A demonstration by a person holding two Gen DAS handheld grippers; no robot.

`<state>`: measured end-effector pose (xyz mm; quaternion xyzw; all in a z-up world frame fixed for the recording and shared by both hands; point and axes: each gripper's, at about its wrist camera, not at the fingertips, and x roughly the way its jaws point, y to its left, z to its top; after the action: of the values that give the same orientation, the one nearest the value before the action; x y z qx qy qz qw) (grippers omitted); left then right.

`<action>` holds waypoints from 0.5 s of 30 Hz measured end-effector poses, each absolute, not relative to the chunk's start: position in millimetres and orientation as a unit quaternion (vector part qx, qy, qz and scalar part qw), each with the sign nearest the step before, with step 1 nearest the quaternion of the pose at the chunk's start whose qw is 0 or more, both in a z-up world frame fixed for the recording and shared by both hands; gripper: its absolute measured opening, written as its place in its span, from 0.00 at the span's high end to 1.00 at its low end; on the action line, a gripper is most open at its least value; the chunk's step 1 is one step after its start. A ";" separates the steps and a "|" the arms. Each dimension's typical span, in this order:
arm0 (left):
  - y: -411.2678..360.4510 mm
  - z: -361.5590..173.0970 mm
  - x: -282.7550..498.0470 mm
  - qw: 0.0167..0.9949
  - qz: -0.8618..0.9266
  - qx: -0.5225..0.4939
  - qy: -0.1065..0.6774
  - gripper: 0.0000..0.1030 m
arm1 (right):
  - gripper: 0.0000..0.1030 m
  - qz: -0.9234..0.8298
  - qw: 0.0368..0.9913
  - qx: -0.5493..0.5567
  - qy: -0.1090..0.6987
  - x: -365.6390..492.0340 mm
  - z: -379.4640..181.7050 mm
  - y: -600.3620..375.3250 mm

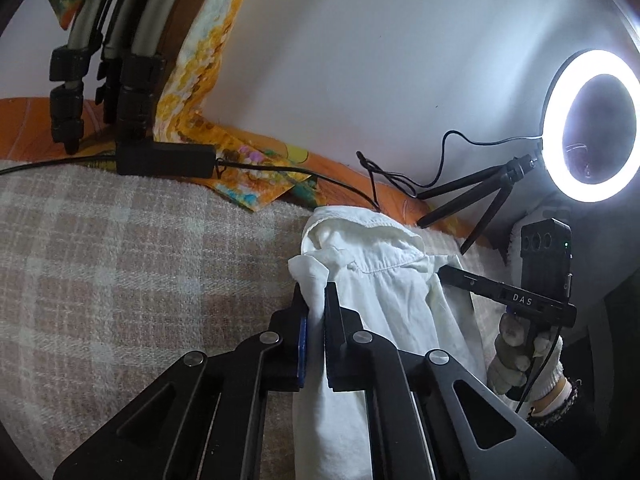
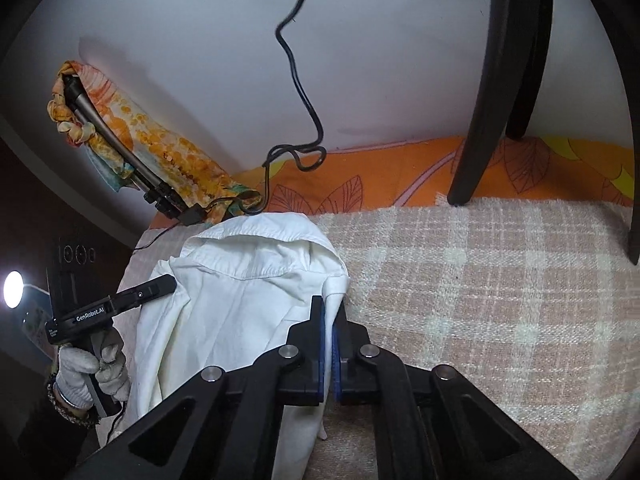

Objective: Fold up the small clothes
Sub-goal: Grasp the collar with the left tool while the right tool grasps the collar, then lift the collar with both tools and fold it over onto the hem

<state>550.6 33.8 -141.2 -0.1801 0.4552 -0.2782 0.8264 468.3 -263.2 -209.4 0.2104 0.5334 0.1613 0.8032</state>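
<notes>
— Fingers of the left gripper (image 1: 316,300) are pinched tight on a bunched edge of the white shirt (image 1: 384,300), cloth squeezed between the blue pads.

— And the right gripper (image 2: 329,312)?

— Same: its jaws are clamped on the shirt's other edge, with a thin fold of white fabric between the pads.

— Where's the shirt lying?

— Crumpled on the pink-and-cream plaid blanket (image 2: 480,300), collar end towards the wall, the lower part trailing back under both grippers.

— Who's holding the tools?

— A person in white knit gloves; in the left view the right gloved hand (image 1: 520,356) grips its handle beside the shirt.

— Beyond that?

— An orange leaf-print sheet (image 2: 380,188) along the wall, a lit ring light (image 1: 592,128) on a small tripod, black cables, and tripod legs (image 1: 104,80) draped with a floral cloth.
</notes>
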 end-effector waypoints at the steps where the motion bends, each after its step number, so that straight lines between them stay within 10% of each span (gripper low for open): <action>1: 33.7 -137.1 549.8 0.829 -0.280 -0.177 0.451 0.95 | 1.00 0.163 0.806 0.210 0.529 468.2 -203.9 -262.3; 15: 46.4 -68.4 507.2 0.850 -0.315 -0.162 0.390 0.95 | 1.00 0.188 0.846 0.169 0.469 445.4 -112.6 -245.3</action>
<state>507.2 46.4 -68.4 -0.1623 0.3902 -0.3151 0.8498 445.4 -245.3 -112.6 0.1692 0.4690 0.1883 0.8461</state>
